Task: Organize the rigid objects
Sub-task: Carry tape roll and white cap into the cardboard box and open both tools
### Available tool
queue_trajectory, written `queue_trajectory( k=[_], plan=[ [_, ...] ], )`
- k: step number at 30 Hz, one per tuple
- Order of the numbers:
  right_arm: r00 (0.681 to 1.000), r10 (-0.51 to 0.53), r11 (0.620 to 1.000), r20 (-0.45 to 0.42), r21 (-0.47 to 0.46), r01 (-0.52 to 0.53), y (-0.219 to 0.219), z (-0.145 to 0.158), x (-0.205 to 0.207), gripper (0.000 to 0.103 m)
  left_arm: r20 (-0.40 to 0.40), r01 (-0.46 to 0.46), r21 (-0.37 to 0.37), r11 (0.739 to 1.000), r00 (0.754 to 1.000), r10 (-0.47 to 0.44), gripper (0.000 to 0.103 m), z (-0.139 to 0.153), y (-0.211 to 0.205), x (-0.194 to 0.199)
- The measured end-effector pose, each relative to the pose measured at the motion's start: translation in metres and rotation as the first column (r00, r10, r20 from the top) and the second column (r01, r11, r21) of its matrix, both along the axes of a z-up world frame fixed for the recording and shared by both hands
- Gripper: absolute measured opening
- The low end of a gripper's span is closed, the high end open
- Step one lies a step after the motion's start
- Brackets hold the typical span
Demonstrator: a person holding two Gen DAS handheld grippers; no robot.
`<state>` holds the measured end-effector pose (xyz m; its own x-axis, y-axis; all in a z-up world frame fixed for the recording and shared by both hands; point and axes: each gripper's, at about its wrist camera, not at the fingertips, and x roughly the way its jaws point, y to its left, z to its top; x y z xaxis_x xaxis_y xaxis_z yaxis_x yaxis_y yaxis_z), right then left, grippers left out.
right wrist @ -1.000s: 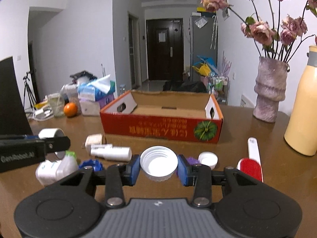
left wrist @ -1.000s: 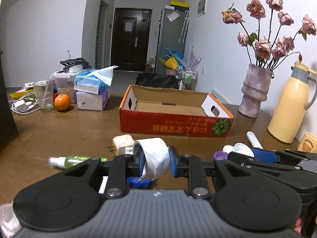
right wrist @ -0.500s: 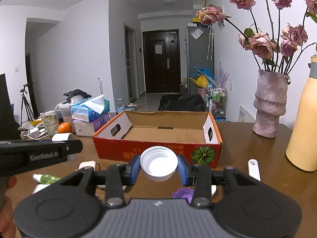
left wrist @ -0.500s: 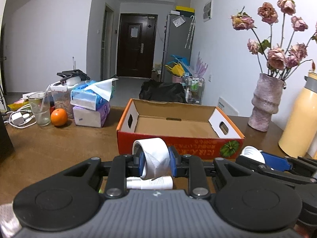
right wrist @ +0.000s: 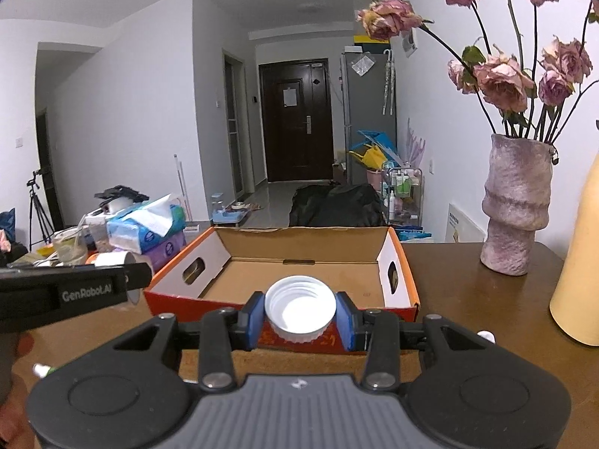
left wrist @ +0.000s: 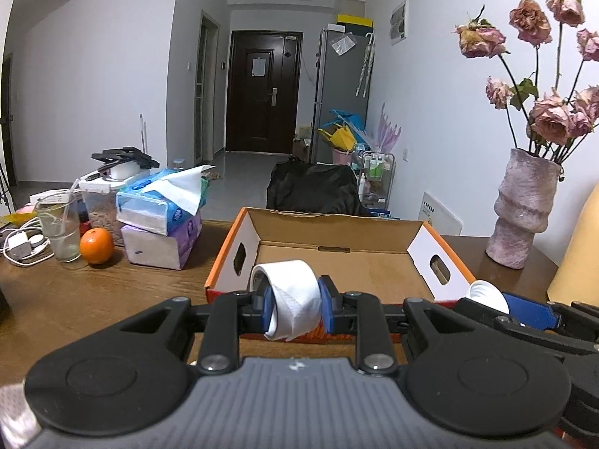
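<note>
My left gripper [left wrist: 294, 305] is shut on a white tape roll [left wrist: 290, 295] and holds it in the air just before the near wall of the open orange cardboard box [left wrist: 374, 239]. My right gripper [right wrist: 299, 316] is shut on a white jar lid [right wrist: 299, 308], open side up, also held above the near wall of the box [right wrist: 262, 239]. The box looks empty inside. The right gripper with its lid [left wrist: 486, 295] shows at the right of the left wrist view. The left gripper with the roll [right wrist: 116, 262] shows at the left of the right wrist view.
Wooden table [left wrist: 75, 299]. Left of the box: stacked tissue packs [left wrist: 161, 217], an orange [left wrist: 96, 246], a glass [left wrist: 60, 228], cables. Right: a vase of dried roses [right wrist: 514, 209] and a yellow thermos [right wrist: 578, 280]. A green tube [right wrist: 41, 368] lies near the front left.
Both grippers have risen and moved forward toward the box, each carrying its object. The small items on the table in front have dropped out of view.
</note>
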<state>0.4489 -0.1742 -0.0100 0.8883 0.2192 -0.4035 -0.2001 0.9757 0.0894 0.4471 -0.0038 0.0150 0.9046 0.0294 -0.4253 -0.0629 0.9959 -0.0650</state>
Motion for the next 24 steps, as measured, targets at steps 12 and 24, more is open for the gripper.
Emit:
queue_trajectory(
  k=[12,24],
  plan=[
    [1.0,-0.009,1.0,-0.017,-0.005,0.009,0.001,-0.007,0.043,0.039,-0.004,-0.01,0.022,1.0,1.0,0.01,0.025,-0.007,-0.005,0.047],
    [0.999,-0.031,0.999,-0.018,-0.007,0.031,0.001,-0.008,0.082,0.039,0.024,-0.028,0.03,0.999,0.999,0.028,0.025,-0.004,-0.006,0.084]
  ],
)
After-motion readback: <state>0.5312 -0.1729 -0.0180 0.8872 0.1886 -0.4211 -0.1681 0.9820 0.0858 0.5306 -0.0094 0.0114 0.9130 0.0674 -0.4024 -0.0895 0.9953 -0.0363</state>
